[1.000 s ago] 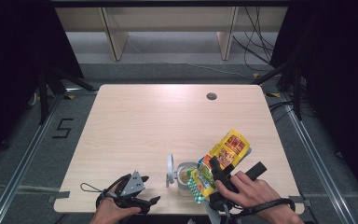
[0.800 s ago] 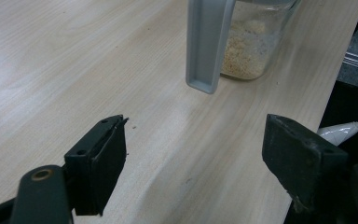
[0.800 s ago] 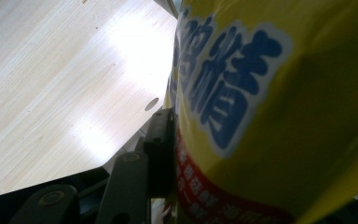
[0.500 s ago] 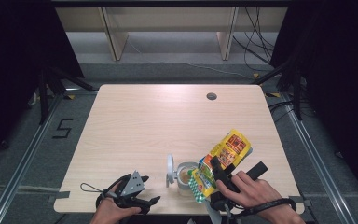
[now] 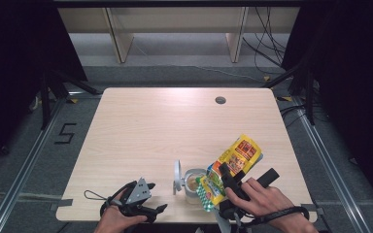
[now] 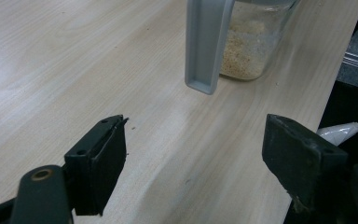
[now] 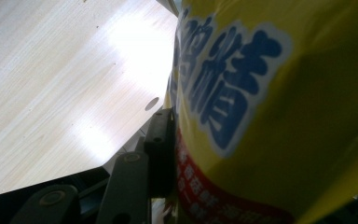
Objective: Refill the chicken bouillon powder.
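A yellow snack packet with red and green print is tilted, its lower end over a glass jar near the table's front edge. My right gripper is shut on the packet; in the right gripper view a black jaw presses against the packet, which carries blue characters. The jar holds beige granules. A grey lid stands upright at its left side. My left gripper rests at the front left edge, open and holding nothing, pointing toward the jar and the lid.
The light wooden table has a round cable hole at the back right. Black frame posts stand around the table, and shelving stands behind it. The front edge runs close under both hands.
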A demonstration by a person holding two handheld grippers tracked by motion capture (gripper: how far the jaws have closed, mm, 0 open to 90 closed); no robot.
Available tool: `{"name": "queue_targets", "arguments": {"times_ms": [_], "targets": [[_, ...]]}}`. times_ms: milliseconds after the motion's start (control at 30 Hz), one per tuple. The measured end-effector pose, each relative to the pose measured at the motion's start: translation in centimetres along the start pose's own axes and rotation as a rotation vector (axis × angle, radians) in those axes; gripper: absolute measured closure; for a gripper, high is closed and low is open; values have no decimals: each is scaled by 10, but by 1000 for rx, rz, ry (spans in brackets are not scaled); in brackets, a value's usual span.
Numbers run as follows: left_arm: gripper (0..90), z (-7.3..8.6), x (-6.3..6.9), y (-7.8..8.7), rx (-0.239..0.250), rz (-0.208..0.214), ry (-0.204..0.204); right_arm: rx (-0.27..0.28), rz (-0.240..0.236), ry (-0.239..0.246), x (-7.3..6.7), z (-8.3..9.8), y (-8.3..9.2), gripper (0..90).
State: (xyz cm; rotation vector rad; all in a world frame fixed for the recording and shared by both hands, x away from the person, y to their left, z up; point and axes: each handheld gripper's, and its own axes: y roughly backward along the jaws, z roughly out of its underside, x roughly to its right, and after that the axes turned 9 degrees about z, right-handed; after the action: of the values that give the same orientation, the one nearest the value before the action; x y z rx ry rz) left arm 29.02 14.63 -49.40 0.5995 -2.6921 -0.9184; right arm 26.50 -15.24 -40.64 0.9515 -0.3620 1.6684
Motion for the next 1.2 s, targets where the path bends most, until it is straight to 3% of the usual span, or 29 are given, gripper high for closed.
{"name": "queue_targets", "arguments": {"times_ms": [100,167,567,633,700,733,767,800,1100,1133,1167,1200], "targets": [[214,0,0,-1,10,0,8,-3,-9,-1,0,0,0,646],[214,0,0,0,0,2,0,-16,-55,6,2,0,0,646],[214,0,1,-1,19,-7,6,-16,-53,8,3,-1,-1,646],[214,0,0,0,19,-12,0,9,-7,-5,1,0,-3,646],[214,1,-1,-1,27,-9,4,1,-6,2,0,-1,-3,646],[214,0,-1,-1,26,-10,3,-1,-8,3,0,-1,-3,646],[214,0,0,-1,25,-11,3,-11,-53,11,3,-1,-2,646],[214,0,0,-1,22,-12,4,-15,-56,12,3,-2,-1,646],[214,0,-1,-1,26,-10,3,-20,-56,11,3,0,0,646],[215,0,-1,-1,28,-9,4,-19,-17,14,2,0,0,646],[214,0,-1,-1,27,-10,3,-13,-53,11,3,0,-1,646],[215,0,-1,0,23,-9,1,-14,-53,11,3,0,-1,646]]}}
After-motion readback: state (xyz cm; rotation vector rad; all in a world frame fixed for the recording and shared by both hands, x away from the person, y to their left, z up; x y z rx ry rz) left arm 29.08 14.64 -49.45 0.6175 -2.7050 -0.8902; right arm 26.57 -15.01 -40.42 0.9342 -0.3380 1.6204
